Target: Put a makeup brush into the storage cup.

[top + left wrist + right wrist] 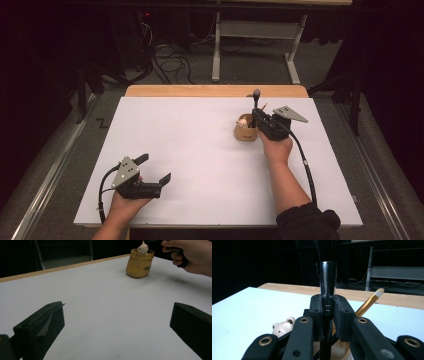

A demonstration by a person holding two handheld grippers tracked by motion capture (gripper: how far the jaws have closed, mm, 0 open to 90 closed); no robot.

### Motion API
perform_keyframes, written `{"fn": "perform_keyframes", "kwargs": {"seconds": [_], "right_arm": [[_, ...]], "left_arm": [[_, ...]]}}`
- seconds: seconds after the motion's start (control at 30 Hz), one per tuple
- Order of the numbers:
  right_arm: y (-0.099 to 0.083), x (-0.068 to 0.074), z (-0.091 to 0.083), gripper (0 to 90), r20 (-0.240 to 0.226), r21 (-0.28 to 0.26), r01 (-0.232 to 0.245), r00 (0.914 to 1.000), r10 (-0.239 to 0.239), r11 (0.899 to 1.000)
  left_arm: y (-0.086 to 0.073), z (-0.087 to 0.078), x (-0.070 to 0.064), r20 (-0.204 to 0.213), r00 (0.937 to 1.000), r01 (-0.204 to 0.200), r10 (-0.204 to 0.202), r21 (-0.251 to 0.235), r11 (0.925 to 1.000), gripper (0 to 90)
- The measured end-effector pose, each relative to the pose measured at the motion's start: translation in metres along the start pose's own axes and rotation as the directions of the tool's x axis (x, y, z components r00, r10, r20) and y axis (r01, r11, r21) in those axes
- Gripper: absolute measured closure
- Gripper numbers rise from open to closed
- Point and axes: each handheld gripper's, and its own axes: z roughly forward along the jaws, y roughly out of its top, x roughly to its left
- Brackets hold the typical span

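- Right gripper view: my right gripper (327, 312) is clamped on the black handle of a makeup brush (327, 290), which stands upright between the two pads, its shiny dark ferrule rising above them and its dark bristles at the top edge.
- Just below and behind my jaws sits the tan pot (342, 350), its rim showing under the linkage.
- A small cream bear figure (284, 327) peeks over the pot's rim, to the left of my jaws.
- A gold-handled brush (369, 302) with a pale tip leans out of the pot, up and to the right of my jaws.
- Beyond them lie the white table top (249, 310) and its wooden far edge (297, 288).
- High view: my right hand (276, 147) holds that gripper (257, 122) right over the pot (246, 131), with the black brush (256, 100) standing up out of it.
- My left gripper (155, 170) rests low on the near left of the table, well apart from the pot, with its jaws spread wide and nothing between them.
- Left gripper view: the two black jaws stand far apart over bare white surface; the pot (139, 263) stands far ahead and to the right, the bear (143, 249) at its rim and my right hand (192, 256) just beside it.
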Motion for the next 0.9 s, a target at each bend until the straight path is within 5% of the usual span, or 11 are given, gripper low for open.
{"fn": "perform_keyframes", "kwargs": {"seconds": [0.3, 0.9], "right_arm": [[0.006, -0.002, -0.007, 62.6, -0.023, -0.046, -0.017, 0.9996, 0.016, 0.999], [0.008, -0.002, -0.018, 61.3, -0.021, -0.005, 0.016, 0.9997, -0.016, 1.0]], "left_arm": [[0.0, 0.0, -0.001, 0.003, 1.0, -0.001, 0.001, 0.003, 1.0, 0.3], [0.0, 0.002, -0.001, 0.006, 1.0, -0.003, 0.003, 0.008, 1.0, 0.2]]}}
